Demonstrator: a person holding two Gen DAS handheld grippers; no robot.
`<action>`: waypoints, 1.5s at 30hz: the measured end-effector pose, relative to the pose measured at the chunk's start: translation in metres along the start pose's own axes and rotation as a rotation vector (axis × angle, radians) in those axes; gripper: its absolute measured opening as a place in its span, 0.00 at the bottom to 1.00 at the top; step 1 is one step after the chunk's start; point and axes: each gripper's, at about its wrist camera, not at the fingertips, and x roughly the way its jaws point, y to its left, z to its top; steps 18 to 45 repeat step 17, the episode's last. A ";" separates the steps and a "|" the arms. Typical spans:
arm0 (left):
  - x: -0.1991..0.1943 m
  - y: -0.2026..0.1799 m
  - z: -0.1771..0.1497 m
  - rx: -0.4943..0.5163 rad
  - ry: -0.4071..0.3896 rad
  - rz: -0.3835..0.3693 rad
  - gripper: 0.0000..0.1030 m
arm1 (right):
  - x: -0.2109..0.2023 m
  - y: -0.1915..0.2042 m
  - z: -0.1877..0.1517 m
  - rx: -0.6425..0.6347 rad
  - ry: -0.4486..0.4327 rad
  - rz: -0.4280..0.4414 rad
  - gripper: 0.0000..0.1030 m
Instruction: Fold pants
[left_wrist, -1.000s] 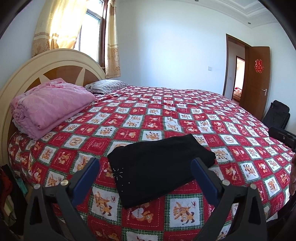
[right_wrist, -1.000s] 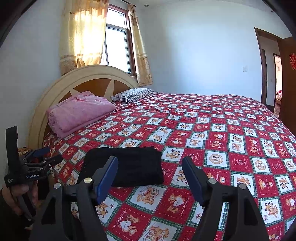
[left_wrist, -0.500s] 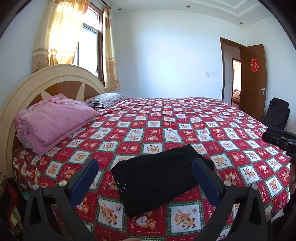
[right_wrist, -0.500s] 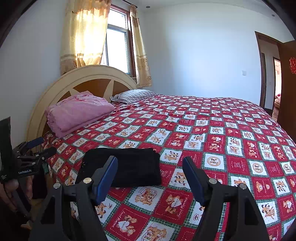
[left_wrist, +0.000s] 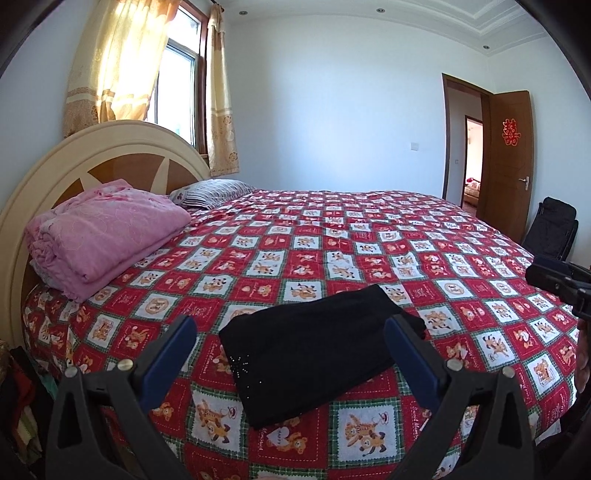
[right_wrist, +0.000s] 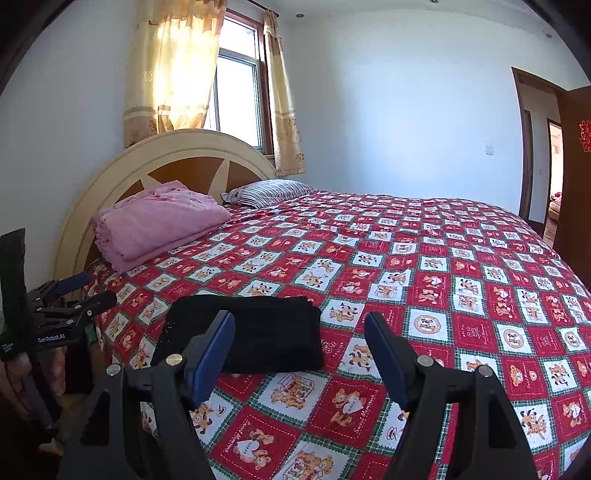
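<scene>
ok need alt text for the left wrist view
Folded black pants lie on a red and white bear-print bedspread, framed between the open blue-padded left gripper. A folded pink blanket sits by the cream wooden headboard.

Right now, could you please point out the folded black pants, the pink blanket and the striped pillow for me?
folded black pants (left_wrist: 314, 347): left wrist view, middle of the top layer.
pink blanket (left_wrist: 107, 232): left wrist view, its top face.
striped pillow (right_wrist: 273, 192): right wrist view, its middle.
</scene>
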 end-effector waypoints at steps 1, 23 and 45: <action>0.000 0.000 0.000 0.000 0.001 0.002 1.00 | -0.001 0.000 0.000 -0.003 -0.001 0.002 0.72; 0.007 -0.001 -0.006 0.009 0.041 -0.012 1.00 | 0.005 0.004 -0.006 -0.023 0.016 0.009 0.72; 0.007 -0.001 -0.006 0.009 0.041 -0.012 1.00 | 0.005 0.004 -0.006 -0.023 0.016 0.009 0.72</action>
